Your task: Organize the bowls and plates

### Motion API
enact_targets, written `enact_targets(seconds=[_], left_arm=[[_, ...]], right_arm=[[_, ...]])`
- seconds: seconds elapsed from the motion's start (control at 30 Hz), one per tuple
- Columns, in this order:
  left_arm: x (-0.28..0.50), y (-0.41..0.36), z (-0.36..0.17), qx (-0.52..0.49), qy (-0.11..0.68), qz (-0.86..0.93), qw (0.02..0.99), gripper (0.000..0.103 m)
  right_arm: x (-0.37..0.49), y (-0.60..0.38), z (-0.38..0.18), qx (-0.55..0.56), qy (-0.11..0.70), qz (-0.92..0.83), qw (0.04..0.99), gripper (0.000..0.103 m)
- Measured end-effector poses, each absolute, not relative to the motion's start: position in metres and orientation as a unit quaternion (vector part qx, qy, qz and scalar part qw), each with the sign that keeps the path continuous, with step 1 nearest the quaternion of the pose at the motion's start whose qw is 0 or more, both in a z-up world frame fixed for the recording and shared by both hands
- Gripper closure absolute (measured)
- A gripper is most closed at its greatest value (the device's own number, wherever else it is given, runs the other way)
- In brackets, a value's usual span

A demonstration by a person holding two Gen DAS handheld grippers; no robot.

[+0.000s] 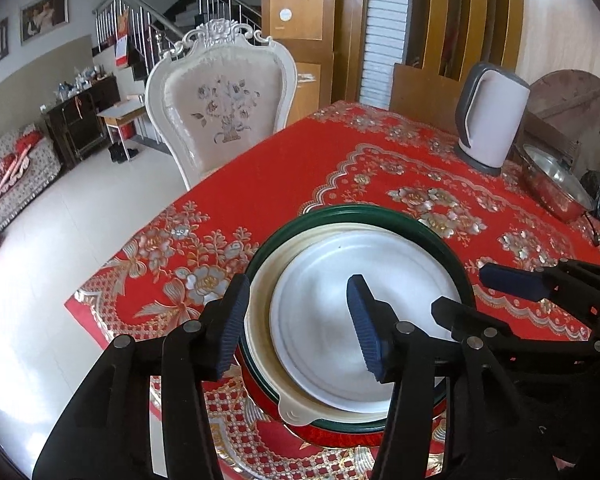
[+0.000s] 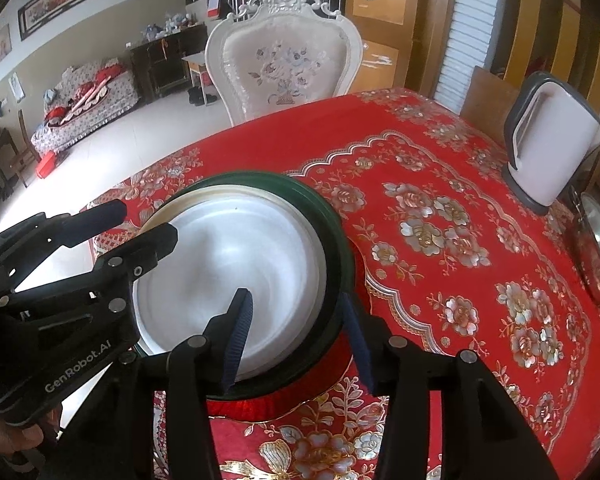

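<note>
The left hand-held gripper [image 1: 300,324] stood part open, straddling the near-left rim of the stacked dishes without pressing it. The right hand-held gripper [image 2: 296,340] likewise gaped around the rim. The white plate [image 1: 324,320] lay in a cream dish [image 1: 260,344] inside the green bowl [image 1: 380,216] on the red-clothed worktop [image 1: 380,152], kettle [image 1: 492,116] well beyond

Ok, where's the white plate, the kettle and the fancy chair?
White plate [image 1: 320,312], left wrist view, on its flat middle.
Kettle [image 2: 556,148], right wrist view, on its white side wall.
Chair [image 1: 224,108], left wrist view, on the flowered backrest.
</note>
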State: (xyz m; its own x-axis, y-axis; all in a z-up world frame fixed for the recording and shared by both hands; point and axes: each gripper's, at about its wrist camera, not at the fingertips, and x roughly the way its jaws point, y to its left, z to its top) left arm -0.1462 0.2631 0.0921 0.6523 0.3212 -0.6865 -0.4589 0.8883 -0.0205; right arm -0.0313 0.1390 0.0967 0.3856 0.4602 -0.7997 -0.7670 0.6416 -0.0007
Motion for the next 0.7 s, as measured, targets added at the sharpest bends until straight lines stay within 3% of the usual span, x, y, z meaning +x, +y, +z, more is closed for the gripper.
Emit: enact_targets(seconds=[0.2,0.27,0.3,0.43,0.7], left_arm=[[-0.15,0.261,0.095,-0.096,0.34,0.232,0.906,0.051],[-0.153,0.262,0.096,-0.096,0.33,0.242,0.907,0.036],[-0.155,0.262,0.097,-0.096,0.324,0.249,0.908,0.034],[-0.16,0.264,0.099,-0.117,0.306,0.242,0.914,0.034],[-0.158,0.258,0.099,-0.085,0.301,0.265,0.912,0.034]], right_arm=[[-0.032,0.129,0.099,-0.16,0.388,0.367,0.83,0.048],[-0.034,0.127,0.099,-0.151,0.383,0.367,0.834,0.047],[-0.034,0.125,0.099,-0.144,0.383,0.369,0.835,0.046],[-0.033,0.119,0.098,-0.122,0.381,0.372,0.838,0.041],[-0.036,0.112,0.094,-0.11,0.376,0.369,0.843,0.041]])
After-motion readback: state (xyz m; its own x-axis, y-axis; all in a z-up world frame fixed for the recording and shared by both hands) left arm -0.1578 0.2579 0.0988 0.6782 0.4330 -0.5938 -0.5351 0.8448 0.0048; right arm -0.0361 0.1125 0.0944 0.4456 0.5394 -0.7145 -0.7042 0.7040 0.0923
